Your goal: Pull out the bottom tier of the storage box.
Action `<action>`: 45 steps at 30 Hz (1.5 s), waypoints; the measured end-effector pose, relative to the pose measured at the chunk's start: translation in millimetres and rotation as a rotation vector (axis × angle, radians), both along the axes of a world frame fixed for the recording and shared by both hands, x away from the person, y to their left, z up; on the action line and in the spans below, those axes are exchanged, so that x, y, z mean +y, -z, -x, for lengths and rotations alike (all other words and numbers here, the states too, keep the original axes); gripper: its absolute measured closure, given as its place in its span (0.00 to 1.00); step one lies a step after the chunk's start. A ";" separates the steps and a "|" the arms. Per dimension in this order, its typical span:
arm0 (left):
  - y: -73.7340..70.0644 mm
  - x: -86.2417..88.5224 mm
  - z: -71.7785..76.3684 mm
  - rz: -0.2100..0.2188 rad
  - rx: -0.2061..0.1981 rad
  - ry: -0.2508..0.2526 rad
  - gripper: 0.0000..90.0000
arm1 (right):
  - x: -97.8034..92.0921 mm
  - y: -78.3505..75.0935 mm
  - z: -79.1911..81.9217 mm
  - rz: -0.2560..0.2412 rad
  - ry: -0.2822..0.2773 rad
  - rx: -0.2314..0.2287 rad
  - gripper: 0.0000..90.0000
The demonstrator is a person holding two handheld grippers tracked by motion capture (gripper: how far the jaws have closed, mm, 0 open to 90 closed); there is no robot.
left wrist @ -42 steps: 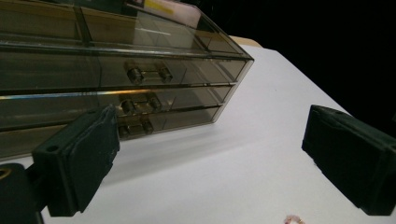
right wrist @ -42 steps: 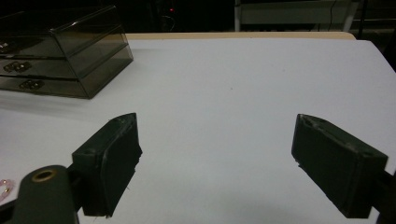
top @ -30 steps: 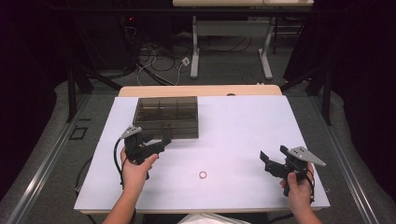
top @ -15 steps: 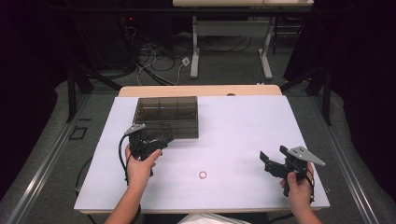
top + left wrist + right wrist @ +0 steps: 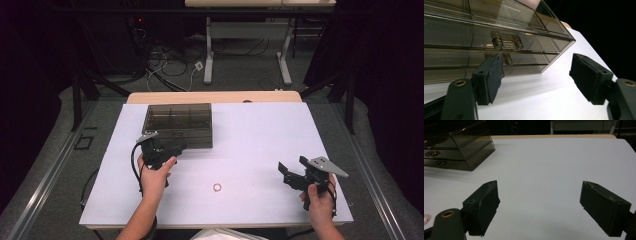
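Smoked clear compartment box (image 5: pixel 178 125) is sitting on the white counter (image 5: pixel 250 135), lid closed, toward the far-left part of the surface, its back side near the far edge. In the left gripper view the box (image 5: pixel 486 37) is filling the upper left, its front wall showing two small metal latches (image 5: pixel 504 42) on the seam between lid and base. Left claw (image 5: pixel 172 148) is hovering right at the box's near front side, jaws spread wide with nothing between them; in its own view the left claw (image 5: pixel 536 77) is pointing at the front wall, one pad (image 5: pixel 491 75) lying just over the lower latch area, the other pad out over bare counter past the box's corner; whether the pad is touching the box, cannot tell. The left hand (image 5: pixel 155 172) is gripping the handle, cable looping down beside it. A small pinkish ring (image 5: pixel 217 187) is lying on the counter near the near edge, about midway between the two hands, well apart from the box. Right claw (image 5: pixel 290 175) is sitting near the near-right corner, held by the right hand (image 5: pixel 317 200), jaws wide apart and empty; in the right gripper view the right claw (image 5: pixel 539 207) is facing across bare counter toward the box (image 5: pixel 456 145) at far left.
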State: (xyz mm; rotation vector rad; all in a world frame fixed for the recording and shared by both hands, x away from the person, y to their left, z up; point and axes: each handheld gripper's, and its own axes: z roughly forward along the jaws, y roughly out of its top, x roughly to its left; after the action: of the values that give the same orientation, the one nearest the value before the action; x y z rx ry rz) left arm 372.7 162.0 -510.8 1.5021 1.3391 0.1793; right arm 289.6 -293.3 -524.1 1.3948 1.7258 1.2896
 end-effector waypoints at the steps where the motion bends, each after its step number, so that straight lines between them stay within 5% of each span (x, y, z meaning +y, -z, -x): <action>1: 0.5 -0.4 -0.4 0.003 0.000 -0.001 0.31 | 0.0 0.0 0.0 0.000 0.000 0.000 0.17; 29: 29.4 -2.0 -9.8 0.125 0.184 -0.073 0.37 | 0.2 1.6 -1.4 -0.006 -0.007 0.012 0.17; 45: 40.4 -1.6 -16.0 0.139 0.230 -0.101 0.40 | 0.4 2.5 -2.7 -0.004 -0.012 0.009 0.17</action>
State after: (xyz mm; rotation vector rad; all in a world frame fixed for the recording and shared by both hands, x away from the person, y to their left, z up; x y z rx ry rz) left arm 388.7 160.4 -551.2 1.3691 1.5787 -0.0240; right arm 292.3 -292.9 -526.6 1.3968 1.7415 1.2957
